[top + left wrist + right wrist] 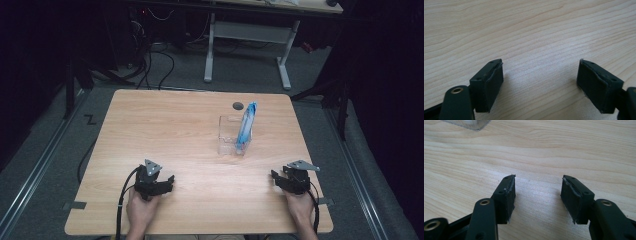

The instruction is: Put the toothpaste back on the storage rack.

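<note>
I hold both grippers parted and empty at the near edge: the blue packet (247, 126), upright in the clear holder (231, 136), lies far-left of the right gripper (278, 180), nearer than the left gripper (169, 183).

Most of the wooden surface (165, 130) lies bare, so a gripper could sweep freely across the left and near parts. The one obstacle is a clear holder (230, 136) right of centre, with a blue packet (246, 125) apparently standing upright in it.
</note>
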